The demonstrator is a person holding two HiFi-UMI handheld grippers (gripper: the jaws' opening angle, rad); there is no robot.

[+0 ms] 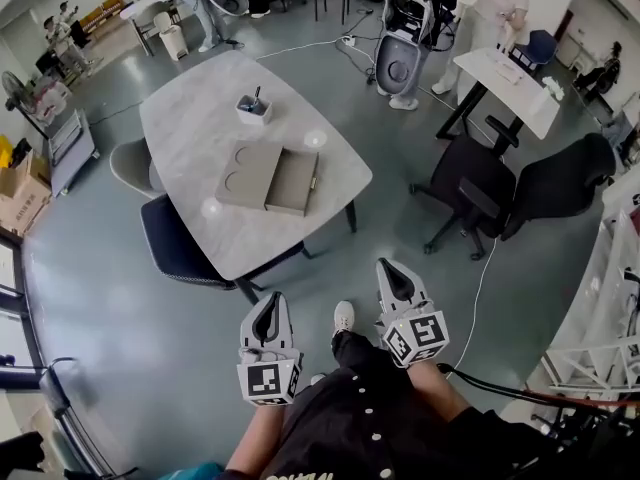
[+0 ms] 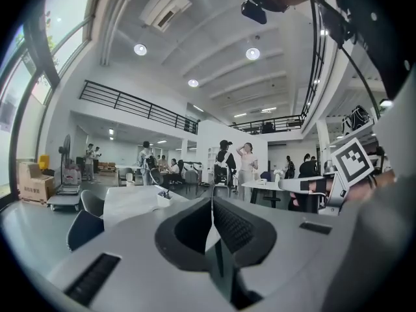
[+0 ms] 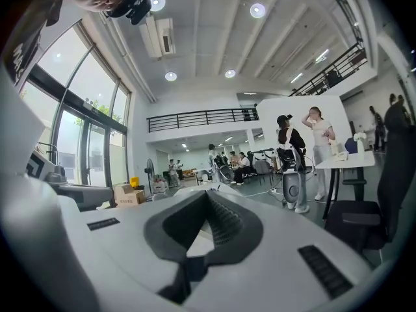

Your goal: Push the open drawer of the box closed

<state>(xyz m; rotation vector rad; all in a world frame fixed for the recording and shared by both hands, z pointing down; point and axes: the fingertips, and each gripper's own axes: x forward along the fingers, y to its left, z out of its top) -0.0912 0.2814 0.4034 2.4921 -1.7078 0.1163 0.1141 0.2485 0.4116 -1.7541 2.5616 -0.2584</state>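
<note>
A flat tan box (image 1: 248,174) lies on the grey oval table (image 1: 200,108), with its drawer (image 1: 294,182) pulled out to the right. Both grippers hang close to my body, well short of the table and touching nothing. In the head view my left gripper (image 1: 268,303) is at the lower middle and my right gripper (image 1: 385,265) a little to its right. The left gripper view shows the left gripper (image 2: 211,203) with jaws pressed together and empty, the table (image 2: 130,200) far ahead. The right gripper (image 3: 207,195) is likewise shut and empty.
A small white holder with a pen (image 1: 253,107) stands on the table behind the box. A dark chair (image 1: 175,243) and a grey chair (image 1: 130,166) sit at the table's left. Black office chairs (image 1: 480,183), a white desk (image 1: 505,83), people and cardboard boxes (image 1: 20,193) surround it.
</note>
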